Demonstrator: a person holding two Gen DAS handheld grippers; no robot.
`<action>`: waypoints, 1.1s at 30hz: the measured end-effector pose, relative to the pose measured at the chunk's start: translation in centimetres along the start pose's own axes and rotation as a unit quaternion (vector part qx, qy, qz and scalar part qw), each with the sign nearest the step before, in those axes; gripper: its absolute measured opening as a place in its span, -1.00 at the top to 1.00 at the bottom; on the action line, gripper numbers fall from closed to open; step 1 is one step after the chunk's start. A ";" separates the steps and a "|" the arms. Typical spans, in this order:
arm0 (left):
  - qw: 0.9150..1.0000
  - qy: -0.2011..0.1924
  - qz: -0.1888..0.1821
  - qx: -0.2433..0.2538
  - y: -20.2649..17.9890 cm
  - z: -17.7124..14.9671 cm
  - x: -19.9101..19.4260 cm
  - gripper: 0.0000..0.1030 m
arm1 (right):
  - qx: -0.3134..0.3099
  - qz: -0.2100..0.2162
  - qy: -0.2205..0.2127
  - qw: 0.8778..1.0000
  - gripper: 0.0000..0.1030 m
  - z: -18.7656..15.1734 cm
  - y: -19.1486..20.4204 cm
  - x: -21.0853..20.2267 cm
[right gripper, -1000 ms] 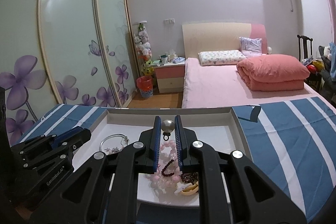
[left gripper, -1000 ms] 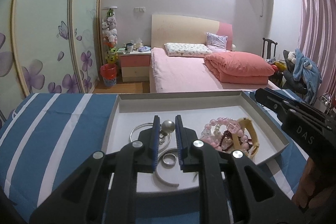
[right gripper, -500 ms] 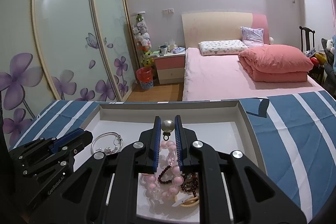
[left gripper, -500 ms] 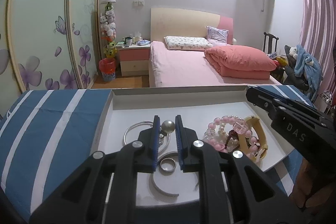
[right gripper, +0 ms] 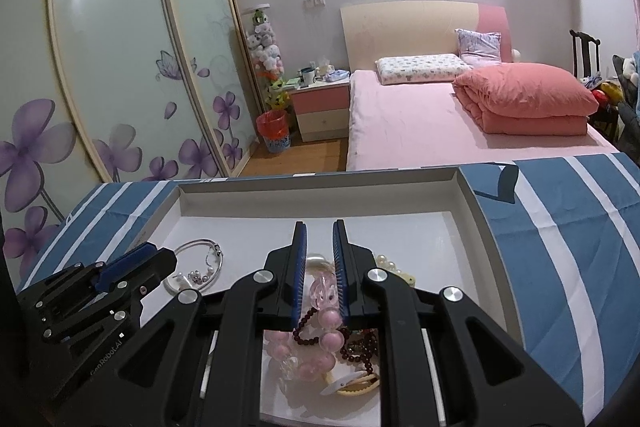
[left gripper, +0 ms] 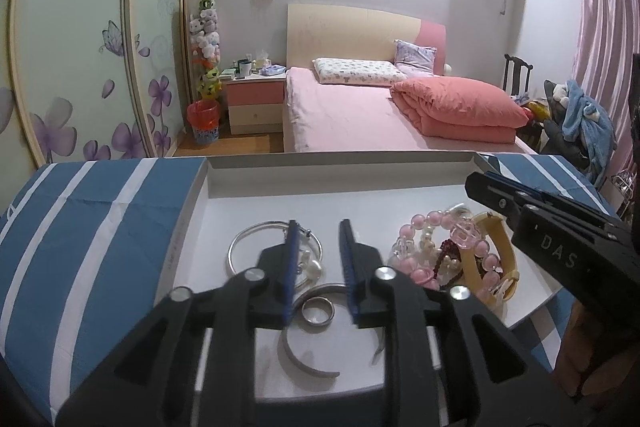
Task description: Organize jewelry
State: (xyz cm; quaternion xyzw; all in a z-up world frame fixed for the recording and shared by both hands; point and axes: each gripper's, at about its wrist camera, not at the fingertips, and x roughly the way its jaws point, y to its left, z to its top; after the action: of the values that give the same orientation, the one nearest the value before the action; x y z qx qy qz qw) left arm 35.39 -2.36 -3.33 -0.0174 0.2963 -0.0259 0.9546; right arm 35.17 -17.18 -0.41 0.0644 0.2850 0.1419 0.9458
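Progress check: I'd call this the early-to-middle part of sorting. Everything sits in 1 shallow white tray (left gripper: 192, 211) on the striped blue cloth (left gripper: 100, 227), but it's only loosely split into 2 groups. Silver stuff lies under the left gripper (left gripper: 318, 247): a thin silver bangle (left gripper: 240, 247) runs out to the left of its jaws, with small pearl bits just inside the left finger; a silver ring (left gripper: 318, 313) lies between the jaws closer to the camera, and a grey open cuff (left gripper: 296, 359) curves below that. Well off to the right of those jaws is a tangled heap: the pink bead bracelet (left gripper: 436, 227), a dark red bead strand (right gripper: 308, 327) and a yellow band (left gripper: 500, 247). Untangling that heap looks like what's left.

Left gripper is released, jaws spread with nothing between them, hovering low and angled down over the silver group. Right gripper (right gripper: 319, 255) hangs over the heap, jaws parted a bit narrower, also gripping nothing as far as I can tell; pink beads show in the gap but lower down, nearer the camera. Both point forward into the tray, side by side.
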 end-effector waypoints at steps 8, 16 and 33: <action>1.000 0.000 -0.001 -0.007 0.3 0.0 -0.2 0.46 | 0.004 -0.004 -0.002 1.000 0.71 -0.1 -0.4 -0.4; 1.000 -0.002 -0.002 -0.011 0.5 -0.1 -1.0 0.41 | 0.003 -0.006 -0.006 1.000 0.71 -0.1 -0.5 -1.1; 0.999 -0.036 -0.019 -0.017 1.0 -1.6 -8.7 -0.24 | -0.024 -0.010 -0.046 0.999 -0.49 -1.8 1.0 -8.8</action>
State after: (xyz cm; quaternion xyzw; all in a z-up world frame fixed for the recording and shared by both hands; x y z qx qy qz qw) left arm 27.38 -0.91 0.17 -0.0398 0.2615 -0.0386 0.9636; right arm 26.93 -18.88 2.84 0.0451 0.2383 0.1363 0.9605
